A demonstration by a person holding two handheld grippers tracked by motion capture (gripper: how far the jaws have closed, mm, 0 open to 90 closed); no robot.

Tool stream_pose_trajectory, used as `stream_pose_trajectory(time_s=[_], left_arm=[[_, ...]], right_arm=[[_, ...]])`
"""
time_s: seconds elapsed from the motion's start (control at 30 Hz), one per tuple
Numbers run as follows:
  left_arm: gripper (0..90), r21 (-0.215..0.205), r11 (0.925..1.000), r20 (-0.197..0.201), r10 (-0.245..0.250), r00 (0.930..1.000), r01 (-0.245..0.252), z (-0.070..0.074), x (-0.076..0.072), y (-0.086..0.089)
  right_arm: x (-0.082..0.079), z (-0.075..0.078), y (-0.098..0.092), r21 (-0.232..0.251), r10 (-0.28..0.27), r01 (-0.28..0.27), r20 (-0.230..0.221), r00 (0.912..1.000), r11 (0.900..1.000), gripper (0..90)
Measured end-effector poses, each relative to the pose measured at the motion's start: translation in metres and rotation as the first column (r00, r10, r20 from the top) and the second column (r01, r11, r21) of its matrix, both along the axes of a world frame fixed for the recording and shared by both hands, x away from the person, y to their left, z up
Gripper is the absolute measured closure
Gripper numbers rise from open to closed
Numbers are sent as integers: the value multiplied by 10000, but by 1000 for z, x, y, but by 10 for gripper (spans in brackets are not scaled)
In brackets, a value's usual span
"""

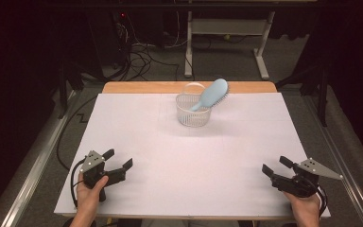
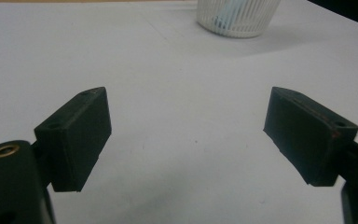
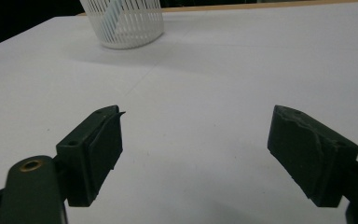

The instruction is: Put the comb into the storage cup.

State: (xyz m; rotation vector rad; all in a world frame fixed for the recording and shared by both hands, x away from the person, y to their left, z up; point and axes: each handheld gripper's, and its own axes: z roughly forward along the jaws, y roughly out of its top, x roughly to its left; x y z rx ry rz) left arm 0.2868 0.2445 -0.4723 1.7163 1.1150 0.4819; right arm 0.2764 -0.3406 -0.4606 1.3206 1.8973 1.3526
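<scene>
A white slatted basket [image 1: 193, 109] stands at the far middle of the white table [image 1: 189, 156]. A light blue hairbrush [image 1: 211, 94] leans in it, handle down, its head sticking out over the right rim. My left gripper [image 1: 120, 159] rests near the front left corner, open, nothing between its jaws. My right gripper [image 1: 276, 166] sits near the front right corner, open and empty too. The basket [image 2: 237, 16] shows far ahead in the left gripper view and the basket [image 3: 123, 21] at the top left of the right gripper view, beyond the spread jaws.
A wooden table edge [image 1: 189, 87] runs behind the white sheet. Beyond it the floor holds cables [image 1: 142, 56] and white desk legs [image 1: 262, 52]. Metal rails [image 1: 33, 170] run along both sides of the table.
</scene>
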Motion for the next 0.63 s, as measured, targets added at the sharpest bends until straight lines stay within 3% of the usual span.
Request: stream_pose_trajectory(time_s=[0.63], left_arm=[[156,65,10000,-151,-44,9999,45,-2,2,0]], right_arm=[[0,0,2,-54,-18,19,21,10000,10000,182]])
